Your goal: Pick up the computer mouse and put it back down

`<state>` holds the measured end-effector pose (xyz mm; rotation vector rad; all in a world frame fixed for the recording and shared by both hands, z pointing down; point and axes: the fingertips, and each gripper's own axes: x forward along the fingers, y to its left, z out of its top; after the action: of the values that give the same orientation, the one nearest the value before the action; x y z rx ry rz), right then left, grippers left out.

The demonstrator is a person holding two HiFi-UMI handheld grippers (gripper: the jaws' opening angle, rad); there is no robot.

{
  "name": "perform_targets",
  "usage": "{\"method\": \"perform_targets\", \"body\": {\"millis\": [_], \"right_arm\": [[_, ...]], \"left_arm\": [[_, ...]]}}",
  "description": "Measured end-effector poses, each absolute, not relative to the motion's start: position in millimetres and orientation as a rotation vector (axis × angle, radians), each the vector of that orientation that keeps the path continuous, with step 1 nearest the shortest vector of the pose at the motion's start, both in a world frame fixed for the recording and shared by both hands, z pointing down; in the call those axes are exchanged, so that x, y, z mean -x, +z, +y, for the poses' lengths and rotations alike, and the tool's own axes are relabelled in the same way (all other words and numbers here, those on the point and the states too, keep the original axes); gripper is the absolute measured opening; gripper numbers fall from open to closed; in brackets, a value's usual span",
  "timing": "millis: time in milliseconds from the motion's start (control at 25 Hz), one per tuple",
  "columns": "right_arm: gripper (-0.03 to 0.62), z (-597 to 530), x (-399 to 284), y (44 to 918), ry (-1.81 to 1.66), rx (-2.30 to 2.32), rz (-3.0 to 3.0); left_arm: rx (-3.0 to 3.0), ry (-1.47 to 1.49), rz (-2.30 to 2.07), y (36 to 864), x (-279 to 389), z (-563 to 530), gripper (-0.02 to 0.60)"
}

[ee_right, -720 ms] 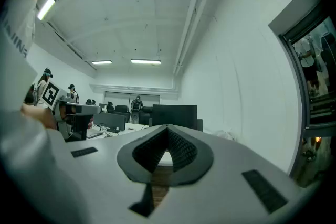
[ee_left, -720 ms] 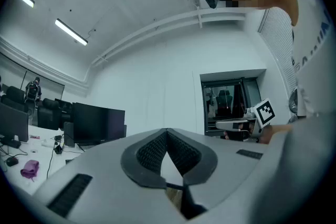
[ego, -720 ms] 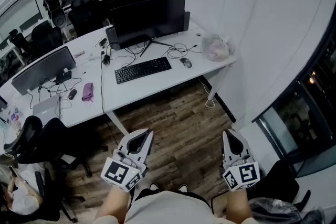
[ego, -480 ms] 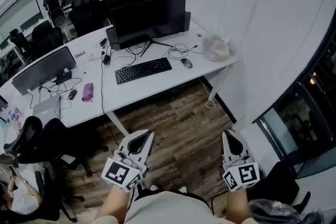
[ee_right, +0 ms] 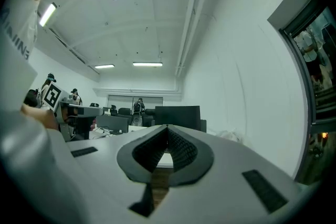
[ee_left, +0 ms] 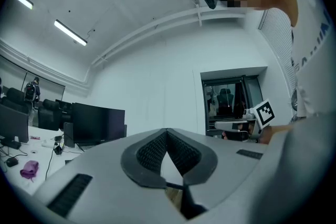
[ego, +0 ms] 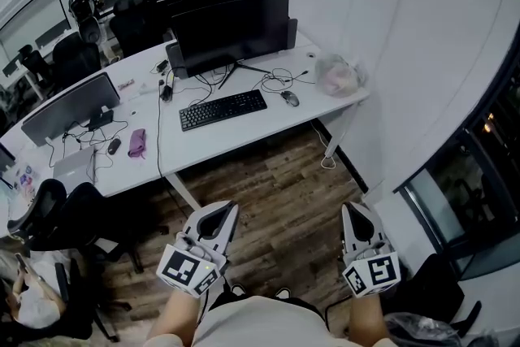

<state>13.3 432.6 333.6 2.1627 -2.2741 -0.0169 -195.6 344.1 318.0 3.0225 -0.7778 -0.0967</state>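
A dark computer mouse (ego: 289,98) lies on the white desk (ego: 244,130) to the right of the black keyboard (ego: 222,109), far ahead of both grippers. My left gripper (ego: 229,209) is held low over the wood floor, jaws shut with nothing between them. My right gripper (ego: 354,208) is level beside it, also shut and empty. In the left gripper view the tips (ee_left: 167,131) meet; in the right gripper view the tips (ee_right: 168,127) meet too. Another mouse (ego: 113,145) sits on the neighbouring desk at left.
A black monitor (ego: 230,31) stands behind the keyboard with cables around its foot. A crumpled plastic bag (ego: 337,75) lies at the desk's right end. A pink cloth (ego: 136,142), laptop (ego: 71,169) and second monitor (ego: 69,107) occupy the left desk. Office chairs (ego: 61,215) stand lower left. Wall close at right.
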Motion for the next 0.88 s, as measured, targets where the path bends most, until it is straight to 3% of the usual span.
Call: {"method": "perform_targets", "body": {"millis": [880], "right_arm": [[0.021, 420, -91, 377, 0.124, -2.101, -2.324]], "left_arm": [[-3.020, -0.050, -0.840, 337, 122, 340, 0.005]]}}
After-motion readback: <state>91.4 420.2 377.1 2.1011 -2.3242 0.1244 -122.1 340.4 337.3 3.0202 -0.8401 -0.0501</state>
